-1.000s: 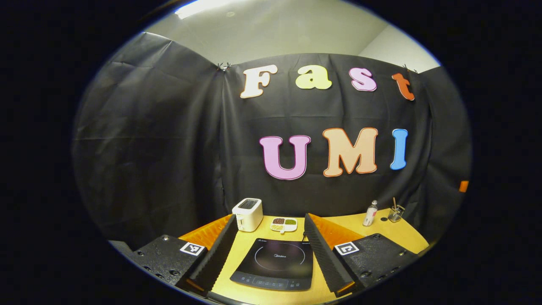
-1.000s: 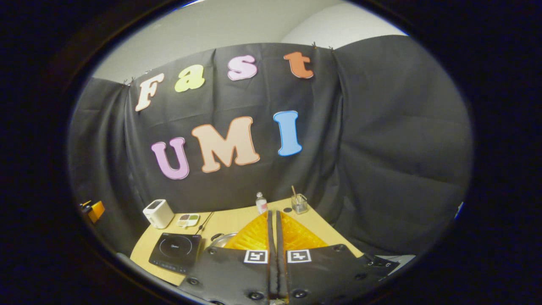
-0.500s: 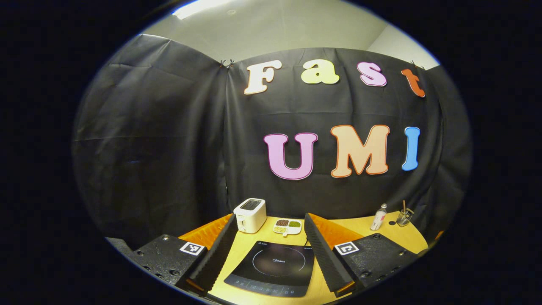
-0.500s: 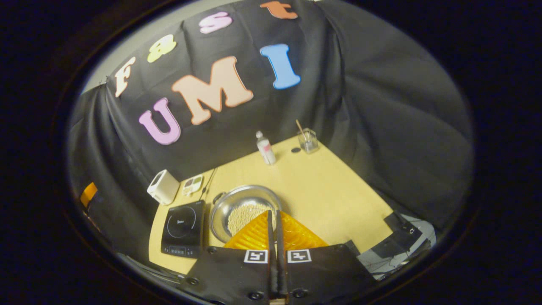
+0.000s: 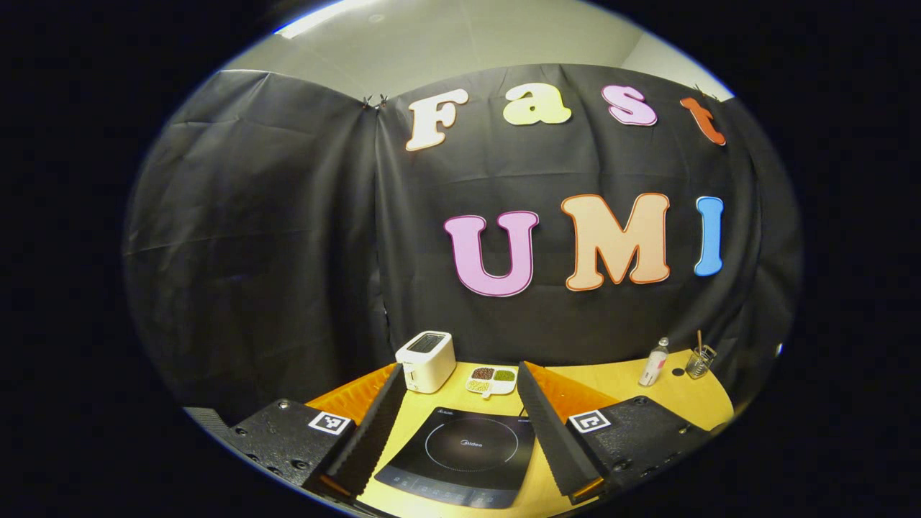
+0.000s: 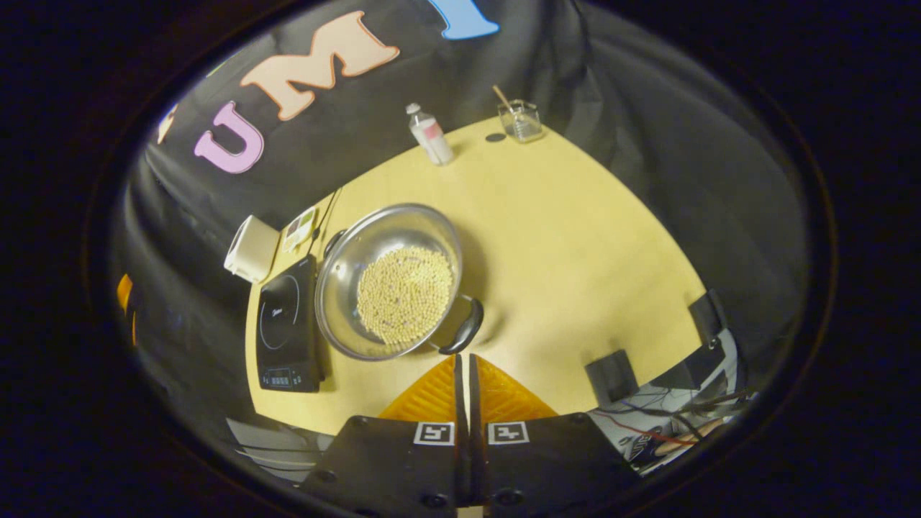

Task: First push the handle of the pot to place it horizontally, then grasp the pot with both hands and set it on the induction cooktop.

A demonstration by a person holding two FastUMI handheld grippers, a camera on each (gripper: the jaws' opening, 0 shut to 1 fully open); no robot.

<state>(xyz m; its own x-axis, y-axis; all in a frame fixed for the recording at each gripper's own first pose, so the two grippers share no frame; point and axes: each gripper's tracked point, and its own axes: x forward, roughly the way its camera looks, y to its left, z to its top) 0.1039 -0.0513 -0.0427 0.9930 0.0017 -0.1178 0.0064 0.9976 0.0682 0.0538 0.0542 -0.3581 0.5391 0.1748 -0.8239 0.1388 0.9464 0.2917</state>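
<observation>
Right gripper view looks steeply down on the pot (image 6: 388, 280), which half a second ago sat low and partly behind the fingers and a second ago barely peeked out. The pot, holding pale beans, stands on the table (image 6: 575, 237) just right of the cooktop (image 6: 288, 324), not on it. Its near handle (image 6: 464, 327) points toward the right gripper (image 6: 465, 363), whose fingers are pressed together with nothing between them and hang just short of that handle; whether they touch it I cannot tell. The far handle (image 6: 332, 241) lies toward the back, so the handles run diagonally. My reading: the gripper has tipped over and come in for the push, which has not begun.

In the left gripper view the left gripper (image 5: 457, 403) hangs wide apart and empty over the cooktop (image 5: 460, 453), little changed from a second ago, waiting. Behind stand a toaster (image 5: 426, 351), a dish (image 5: 491, 379), a bottle (image 5: 653, 362) and a glass (image 5: 699, 360).
</observation>
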